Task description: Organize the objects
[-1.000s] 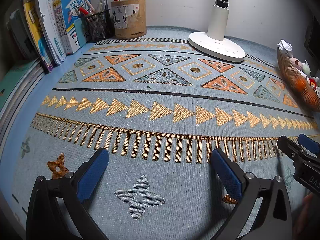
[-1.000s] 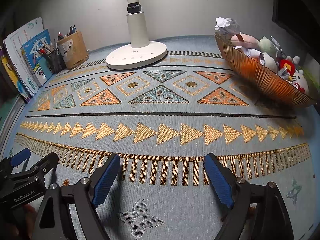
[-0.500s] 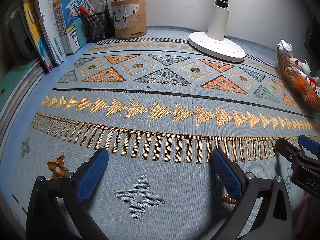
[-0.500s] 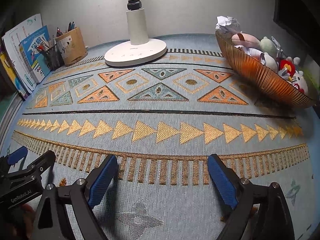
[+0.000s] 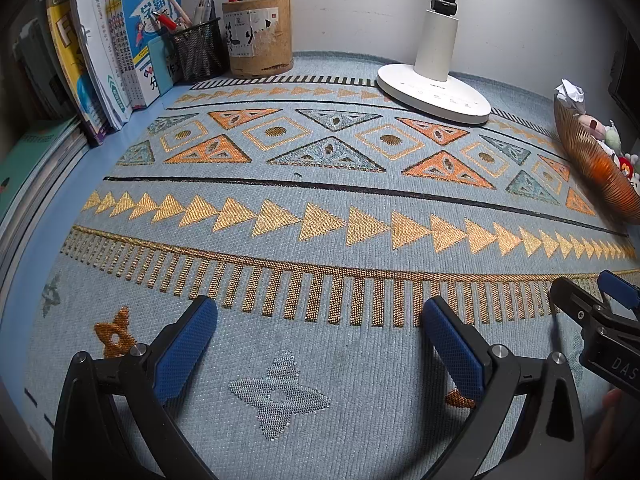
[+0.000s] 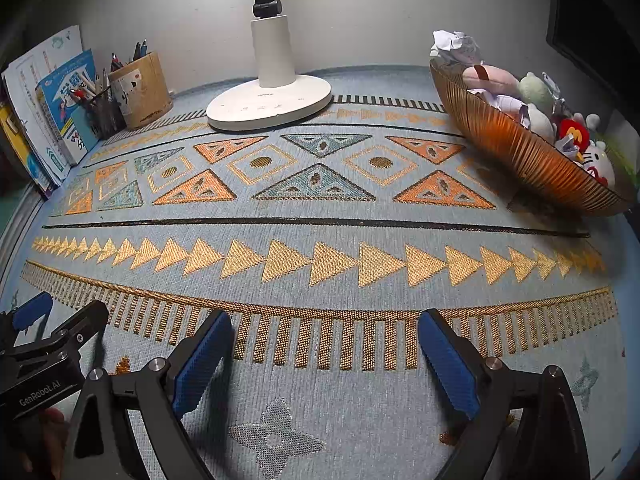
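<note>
left gripper (image 5: pixel 320 332) spread wide, empty, unmoved since a second ago | right gripper (image 6: pixel 324 340) spread, empty, edged slightly forward | toys sat in amber bowl (image 6: pixel 520 148), pens in holder (image 5: pixel 260 36) | tabletop mat (image 5: pixel 320 200) bare; organizing judged done

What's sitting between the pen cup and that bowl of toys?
The white lamp base stands between the pen cup and the toy bowl, clearest in the right wrist view.

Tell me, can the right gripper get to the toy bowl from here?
Probably yes. The right gripper is open and holds nothing, and only bare mat lies between it and the bowl at the far right. The lamp stands well off to the side.
</note>
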{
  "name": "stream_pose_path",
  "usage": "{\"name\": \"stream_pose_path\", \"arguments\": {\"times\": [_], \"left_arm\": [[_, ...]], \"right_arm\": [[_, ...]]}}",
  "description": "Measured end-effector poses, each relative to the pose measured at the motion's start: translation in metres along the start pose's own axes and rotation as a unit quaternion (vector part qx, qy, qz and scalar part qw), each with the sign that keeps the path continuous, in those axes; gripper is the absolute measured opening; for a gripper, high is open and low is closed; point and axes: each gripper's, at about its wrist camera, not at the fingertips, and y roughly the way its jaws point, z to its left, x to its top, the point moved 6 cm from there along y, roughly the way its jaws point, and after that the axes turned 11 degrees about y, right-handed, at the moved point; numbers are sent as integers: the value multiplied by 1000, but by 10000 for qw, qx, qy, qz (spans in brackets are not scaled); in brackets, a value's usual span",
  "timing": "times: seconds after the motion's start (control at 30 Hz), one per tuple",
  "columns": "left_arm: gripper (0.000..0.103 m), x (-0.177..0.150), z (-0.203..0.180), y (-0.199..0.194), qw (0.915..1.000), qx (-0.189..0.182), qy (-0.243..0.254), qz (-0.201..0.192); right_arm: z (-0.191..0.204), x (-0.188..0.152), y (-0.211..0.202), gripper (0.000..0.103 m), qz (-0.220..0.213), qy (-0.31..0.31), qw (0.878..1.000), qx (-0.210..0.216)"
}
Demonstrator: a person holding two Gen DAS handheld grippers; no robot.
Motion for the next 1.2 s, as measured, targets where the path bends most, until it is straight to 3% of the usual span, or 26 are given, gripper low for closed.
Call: {"name": "stream_pose_path", "arguments": {"times": [0.2,1.2], "left_arm": [[103,1,0,0,10000,-15,11,2],[103,4,0,3,9999,-80,64,-36]], "right_arm": [[0,-1,5,103,114,-47,9999,-81],[-2,-5,-2,103,-46,-88,9998,-159]]}}
